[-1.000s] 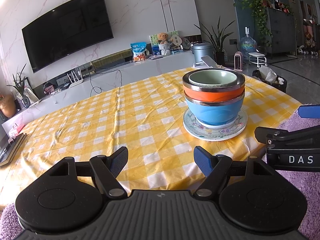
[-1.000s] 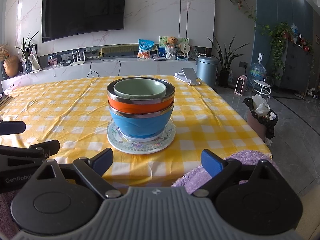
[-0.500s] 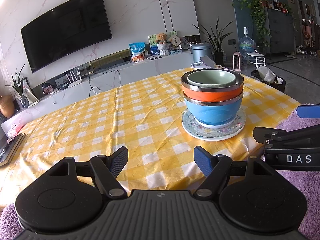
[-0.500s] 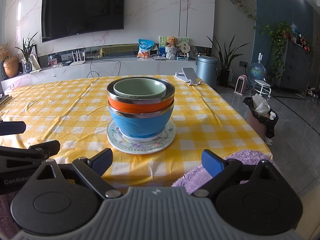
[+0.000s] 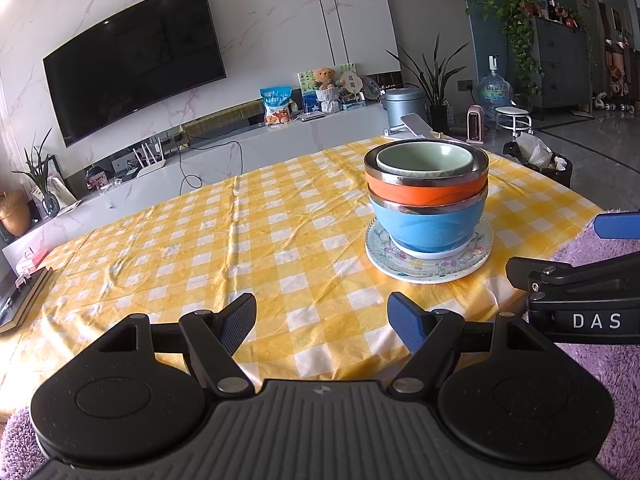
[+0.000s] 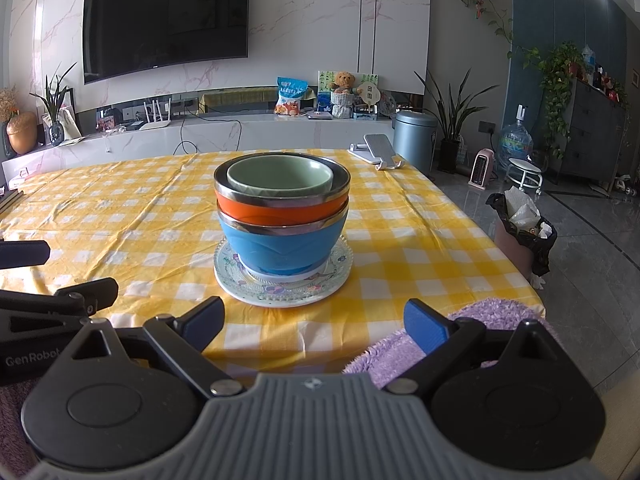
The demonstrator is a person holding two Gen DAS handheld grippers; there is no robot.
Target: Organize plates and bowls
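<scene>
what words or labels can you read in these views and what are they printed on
"DAS": white letters on the right gripper, seen at the edge of the left wrist view.
"GenRobo", cut off by the frame: on the left gripper, in the right wrist view.
Snack bag: print too small to read.
Round fan: characters too blurred.

Glossy orange bowl, metal rim; matt green bowl; creased tablecloth.
</scene>
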